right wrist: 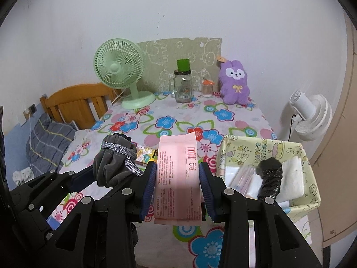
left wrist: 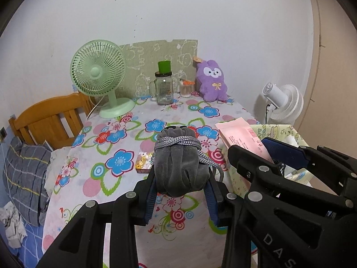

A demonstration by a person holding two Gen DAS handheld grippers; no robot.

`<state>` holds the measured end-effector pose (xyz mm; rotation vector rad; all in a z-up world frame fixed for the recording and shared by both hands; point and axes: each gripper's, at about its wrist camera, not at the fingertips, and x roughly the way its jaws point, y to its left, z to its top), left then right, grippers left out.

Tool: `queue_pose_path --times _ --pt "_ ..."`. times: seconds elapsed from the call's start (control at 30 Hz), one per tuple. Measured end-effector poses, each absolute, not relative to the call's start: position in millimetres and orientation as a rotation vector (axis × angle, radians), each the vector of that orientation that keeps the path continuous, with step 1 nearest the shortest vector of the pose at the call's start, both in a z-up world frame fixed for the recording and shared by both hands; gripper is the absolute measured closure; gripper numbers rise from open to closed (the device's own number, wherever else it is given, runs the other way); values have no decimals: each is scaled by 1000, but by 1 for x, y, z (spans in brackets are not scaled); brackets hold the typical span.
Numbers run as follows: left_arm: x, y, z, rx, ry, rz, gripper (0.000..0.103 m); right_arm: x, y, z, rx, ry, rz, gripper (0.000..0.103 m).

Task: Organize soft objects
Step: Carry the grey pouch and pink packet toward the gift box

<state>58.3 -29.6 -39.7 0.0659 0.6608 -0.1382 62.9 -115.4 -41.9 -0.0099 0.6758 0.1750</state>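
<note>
My left gripper [left wrist: 181, 188] is shut on a grey velvet pouch [left wrist: 181, 169] tied with a grey cord, held above the flowered tablecloth [left wrist: 125, 138]. Beside it on the right, my right gripper [right wrist: 177, 178] is shut on a flat pink packet [right wrist: 177, 176] with a barcode, also lifted off the table. Each gripper shows in the other's view: the pink packet [left wrist: 241, 136] at the right of the left wrist view, the pouch [right wrist: 116, 163] at the left of the right wrist view. A pale yellow-green fabric basket [right wrist: 245, 149] stands right of both, holding white packs and a black bundle [right wrist: 268, 178].
At the back of the table stand a green desk fan [left wrist: 99, 78], a glass mug jar [left wrist: 164, 88] with a green cup on top, a small jar [left wrist: 186, 89] and a purple plush [left wrist: 212, 81]. A small yellow box [left wrist: 144, 163] lies under the pouch. Bed at left, white fan [right wrist: 310, 116] at right.
</note>
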Motion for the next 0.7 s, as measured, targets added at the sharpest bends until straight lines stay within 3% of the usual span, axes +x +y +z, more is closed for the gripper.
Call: queue_pose_path --times 0.7 --pt "78 -82 -33 83 641 -201 64 75 -169 -32 6 654 105 60"
